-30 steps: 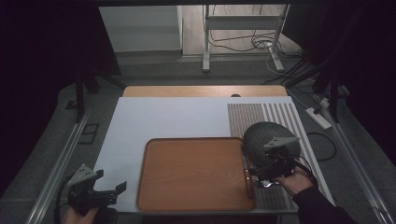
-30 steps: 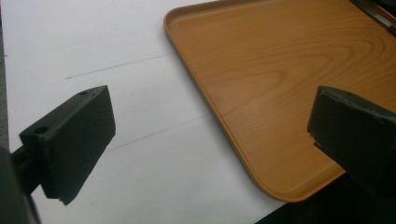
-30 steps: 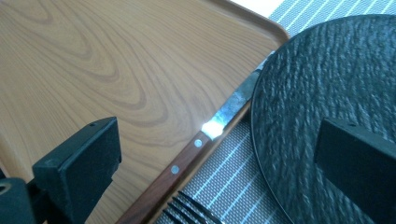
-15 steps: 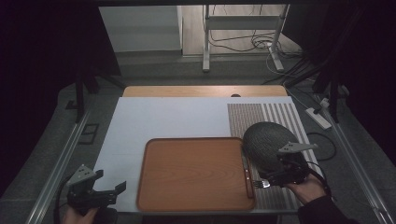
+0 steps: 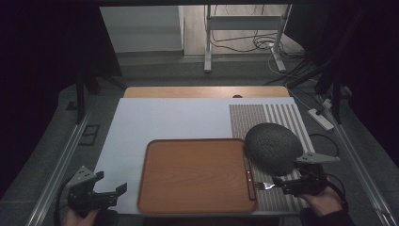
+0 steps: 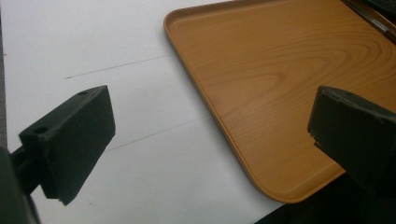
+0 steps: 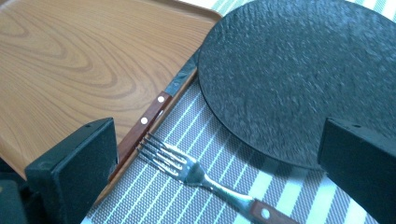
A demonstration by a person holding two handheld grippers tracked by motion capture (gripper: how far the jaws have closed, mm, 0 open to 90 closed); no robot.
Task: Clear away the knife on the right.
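I see the wooden tray (image 5: 197, 175) sitting empty on the white sheet (image 5: 160, 120) at the near middle of the tabletop (image 5: 207, 92). The striped placemat (image 5: 263, 115) is to its right, with the dark round plate (image 5: 273, 148) on it, just beside the tray's right rim. A knife (image 5: 248, 172) with a wood handle and rivets lies along the seam between tray and placemat; from the right gripper view it looks to be touching the tray edge. The fork (image 7: 205, 179), also wood-handled, lies on the placemat in front of the plate, tines toward the knife. The right gripper (image 5: 294, 185) hovers low at the near right corner, fingers (image 7: 74, 161) spread wide and holding nothing, the fork between them in its own view. The left gripper (image 5: 106, 195) is off the near left corner of the sheet, fingers (image 6: 70, 135) also released and empty, aimed at the tray's near left corner. I can read no brands, labels or writing on anything.
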